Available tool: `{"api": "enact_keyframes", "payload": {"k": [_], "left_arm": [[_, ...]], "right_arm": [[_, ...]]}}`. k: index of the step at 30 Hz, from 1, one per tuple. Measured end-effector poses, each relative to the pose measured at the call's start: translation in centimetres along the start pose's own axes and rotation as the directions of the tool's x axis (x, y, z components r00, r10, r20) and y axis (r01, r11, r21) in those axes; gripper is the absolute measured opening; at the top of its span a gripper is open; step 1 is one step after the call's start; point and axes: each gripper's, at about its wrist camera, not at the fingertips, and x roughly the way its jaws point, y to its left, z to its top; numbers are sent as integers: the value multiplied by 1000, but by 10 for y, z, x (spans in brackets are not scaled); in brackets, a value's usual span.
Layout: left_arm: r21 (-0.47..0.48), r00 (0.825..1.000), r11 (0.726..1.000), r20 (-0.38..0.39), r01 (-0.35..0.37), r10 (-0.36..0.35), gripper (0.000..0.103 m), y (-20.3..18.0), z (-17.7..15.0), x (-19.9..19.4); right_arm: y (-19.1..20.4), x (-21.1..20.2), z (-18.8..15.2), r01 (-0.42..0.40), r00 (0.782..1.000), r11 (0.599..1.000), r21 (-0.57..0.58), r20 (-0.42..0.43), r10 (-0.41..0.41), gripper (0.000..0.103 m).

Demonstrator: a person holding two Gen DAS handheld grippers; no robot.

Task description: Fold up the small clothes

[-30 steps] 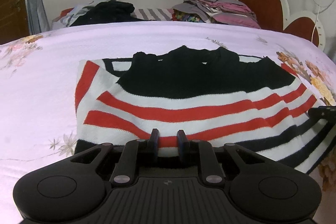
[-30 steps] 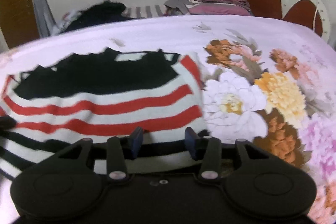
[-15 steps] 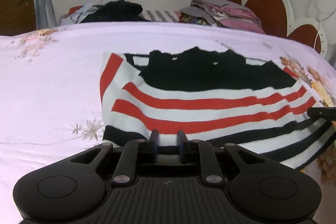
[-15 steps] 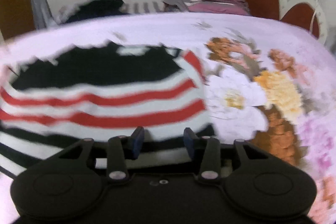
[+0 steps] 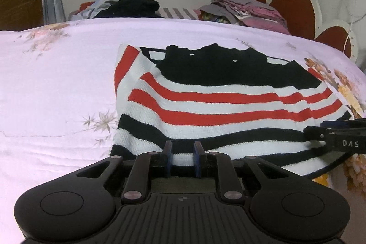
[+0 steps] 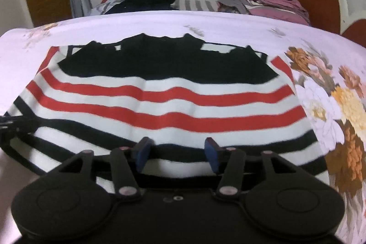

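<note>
On the bed (image 5: 57, 74), the striped sweater (image 5: 217, 104) lies spread flat, sleeves already tucked in across the black chest panel, hem nearest us. Both tools sit at that near hem, one toward each side, and that spacing makes sense: lift the edge from two points and it should fold over evenly toward the collar. Left tool (image 5: 183, 152) has its jaws narrowed with a strip of hem between them (whether the pads truly pinch the cloth, I can't tell). Right tool (image 6: 177, 151) is spread wide over the hem, gripping nothing; it also pokes in at the right edge of the left camera. I'd judge the bottom-up fold is not yet begun. Far behind, a folded pile (image 6: 270, 2) and a dark heap (image 6: 146, 0) wait by the window.
</note>
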Motion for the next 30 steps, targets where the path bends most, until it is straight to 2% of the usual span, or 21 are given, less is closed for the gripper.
{"api": "enact_keyframes", "payload": {"k": [3, 6, 8, 10, 12, 14, 17, 25, 30], "left_arm": [[-4, 1000, 1000, -7, -3, 2, 19, -2, 1, -2], [3, 1000, 1000, -9, -2, 2, 21, -3, 1, -3], [3, 1000, 1000, -13, 2, -2, 25, -3, 1, -4], [4, 1000, 1000, -15, 10, -10, 37, -4, 2, -6], [7, 1000, 1000, -18, 25, -25, 62, -6, 2, -10], [20, 1000, 999, -17, 26, -26, 71, -11, 2, -14], [26, 999, 999, -18, 36, -36, 72, -14, 1, -18], [-58, 995, 995, -55, 78, -82, 72, -8, -4, -28], [-162, 987, 979, -78, 126, -140, 72, 7, -19, -43]], "right_arm": [[3, -12, 2, -7, 999, 1000, 17, 33, 6, 51], [8, -2, -2, 16, 1000, 1000, -10, -25, -17, 52], [9, -1, -6, 34, 999, 999, -22, -28, -35, 54], [9, -6, -6, 30, 999, 1000, 0, -28, -30, 55], [8, -13, -6, 19, 1000, 999, 28, -15, -19, 66], [10, -17, -8, 34, 999, 999, 21, -13, -34, 69], [11, -22, -11, 40, 999, 999, 21, -22, -40, 68], [9, -55, -14, 32, 999, 999, 36, 31, -33, 69], [11, -62, -11, 13, 999, 1000, 14, 51, -14, 70]]}}
